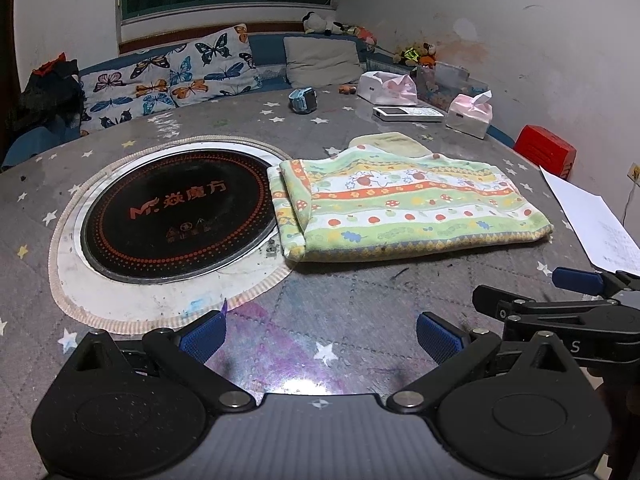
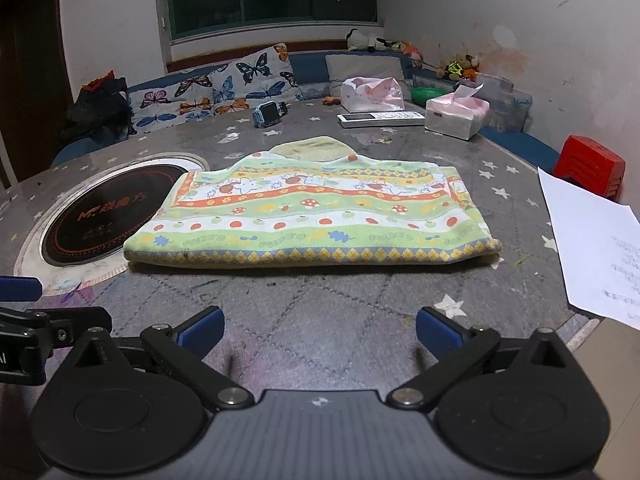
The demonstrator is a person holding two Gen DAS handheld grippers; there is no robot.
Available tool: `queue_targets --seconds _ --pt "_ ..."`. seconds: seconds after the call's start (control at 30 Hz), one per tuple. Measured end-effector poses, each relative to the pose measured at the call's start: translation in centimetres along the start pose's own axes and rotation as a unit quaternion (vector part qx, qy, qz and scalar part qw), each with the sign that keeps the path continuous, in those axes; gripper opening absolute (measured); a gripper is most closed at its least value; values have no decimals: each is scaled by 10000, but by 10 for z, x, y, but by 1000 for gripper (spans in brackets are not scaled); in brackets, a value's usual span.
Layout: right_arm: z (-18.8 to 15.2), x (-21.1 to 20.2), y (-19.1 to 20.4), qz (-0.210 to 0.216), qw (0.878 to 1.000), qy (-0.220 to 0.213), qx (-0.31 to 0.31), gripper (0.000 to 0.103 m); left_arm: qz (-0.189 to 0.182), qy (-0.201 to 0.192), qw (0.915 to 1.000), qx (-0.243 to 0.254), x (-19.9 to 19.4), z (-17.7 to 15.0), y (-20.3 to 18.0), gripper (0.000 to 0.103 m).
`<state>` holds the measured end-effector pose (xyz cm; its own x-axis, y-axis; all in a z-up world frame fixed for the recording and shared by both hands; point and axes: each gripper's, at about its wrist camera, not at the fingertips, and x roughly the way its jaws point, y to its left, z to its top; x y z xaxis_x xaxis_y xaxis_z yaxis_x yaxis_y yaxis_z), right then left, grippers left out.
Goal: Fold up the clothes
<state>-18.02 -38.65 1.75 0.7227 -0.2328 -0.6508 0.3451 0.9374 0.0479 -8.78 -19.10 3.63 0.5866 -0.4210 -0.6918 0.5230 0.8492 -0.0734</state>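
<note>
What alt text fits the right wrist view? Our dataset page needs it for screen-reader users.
A folded green patterned garment lies flat on a grey star-print table, just ahead of the open, empty right gripper. A round black cooktop sits to its left, a white paper sheet to its right.

Both grippers are just hanging side by side. Left gripper point(image 1: 320, 338) wide open, empty. Right gripper point(image 2: 319, 330) same deal.
</note>
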Motion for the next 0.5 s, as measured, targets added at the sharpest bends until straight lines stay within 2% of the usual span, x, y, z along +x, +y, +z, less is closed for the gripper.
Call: queue_targets --seconds 0.5 --pt "1 -2 -1 32 10000 -29 63 103 80 -9 10000 50 0 3 -1 103"
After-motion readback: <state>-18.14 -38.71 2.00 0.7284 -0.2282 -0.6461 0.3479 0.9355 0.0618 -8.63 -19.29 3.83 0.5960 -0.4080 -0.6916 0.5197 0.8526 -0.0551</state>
